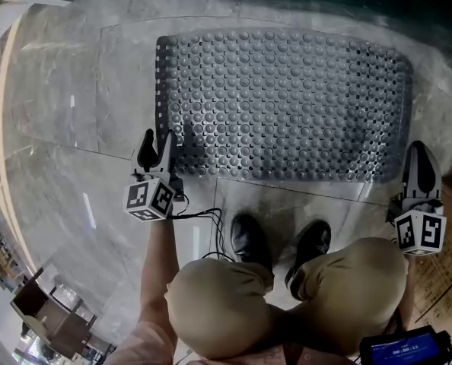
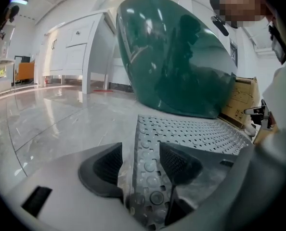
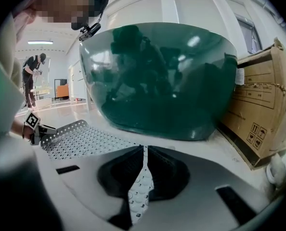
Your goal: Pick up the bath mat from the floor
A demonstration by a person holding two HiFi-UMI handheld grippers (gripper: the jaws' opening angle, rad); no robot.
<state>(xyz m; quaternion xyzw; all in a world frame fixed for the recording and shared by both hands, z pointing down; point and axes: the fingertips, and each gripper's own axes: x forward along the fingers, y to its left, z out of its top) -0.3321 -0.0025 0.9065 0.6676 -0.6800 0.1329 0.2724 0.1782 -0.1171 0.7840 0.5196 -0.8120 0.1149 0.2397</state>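
Observation:
The grey bath mat (image 1: pixel 287 97), studded and perforated, lies flat on the marble floor in front of my feet. My left gripper (image 1: pixel 156 149) is at the mat's near left corner. In the left gripper view its jaws (image 2: pixel 140 158) stand open, with the mat's edge (image 2: pixel 148 153) running between the pads and gaps on both sides. My right gripper (image 1: pixel 420 154) is at the mat's right edge. In the right gripper view its jaws (image 3: pixel 144 160) are shut on a thin strip of the mat (image 3: pixel 142 186), and the rest of the mat (image 3: pixel 85 141) stretches away to the left.
A dark green tub (image 2: pixel 181 57) (image 3: pixel 157 81) stands just beyond the mat. A cardboard box (image 3: pixel 258 109) sits at the right. My two black shoes (image 1: pixel 249 238) are on the floor behind the mat, with a cable (image 1: pixel 203 219) beside them. White cabinets (image 2: pixel 75 52) line the far left wall.

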